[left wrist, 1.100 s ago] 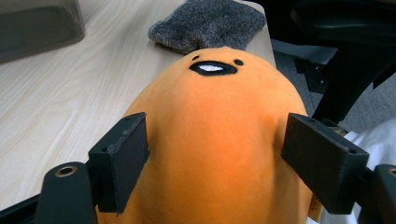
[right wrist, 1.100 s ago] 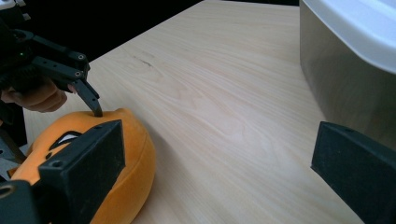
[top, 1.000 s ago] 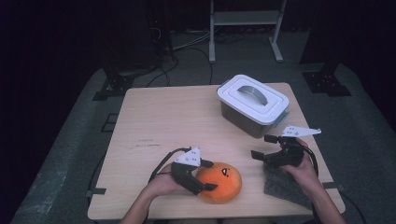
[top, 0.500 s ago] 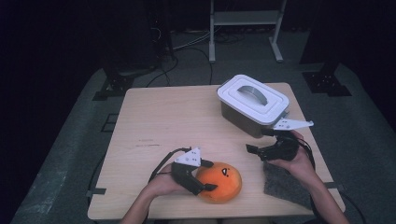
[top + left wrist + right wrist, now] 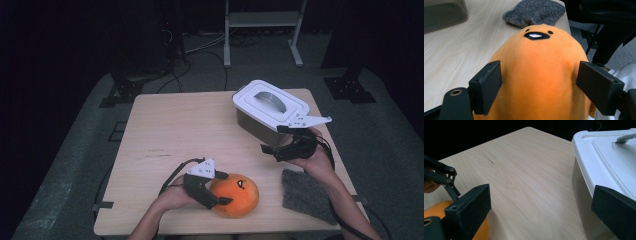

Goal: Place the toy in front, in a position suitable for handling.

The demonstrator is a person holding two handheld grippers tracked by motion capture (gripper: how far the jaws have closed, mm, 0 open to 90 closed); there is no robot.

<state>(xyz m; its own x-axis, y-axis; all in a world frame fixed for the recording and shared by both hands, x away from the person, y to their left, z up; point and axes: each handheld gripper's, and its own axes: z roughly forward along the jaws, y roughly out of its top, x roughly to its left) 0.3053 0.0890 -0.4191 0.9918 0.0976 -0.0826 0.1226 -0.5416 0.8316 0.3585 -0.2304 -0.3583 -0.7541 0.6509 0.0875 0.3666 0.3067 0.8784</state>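
Both grippers: black linkage bodies, square black pads with countersunk screws, grey three-cornered top plates, black trailing cables. Forearms were bare, no sleeves.

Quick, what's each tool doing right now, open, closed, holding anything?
Left tool: jaws on either side of the orange plush toy; whether the pads press it cannot be told.
Right tool: open, empty, beside the white-lidded box.

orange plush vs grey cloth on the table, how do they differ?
The orange plush is round and bulging with a printed face; the grey cloth lies flat and fuzzy, with no markings. The plush sits between the jaws of the left tool, which reach along its sides; the cloth lies untouched near the table's right front corner, below the right tool, which is open and raised near the lidded bin. Both are soft and rest on the wooden table.
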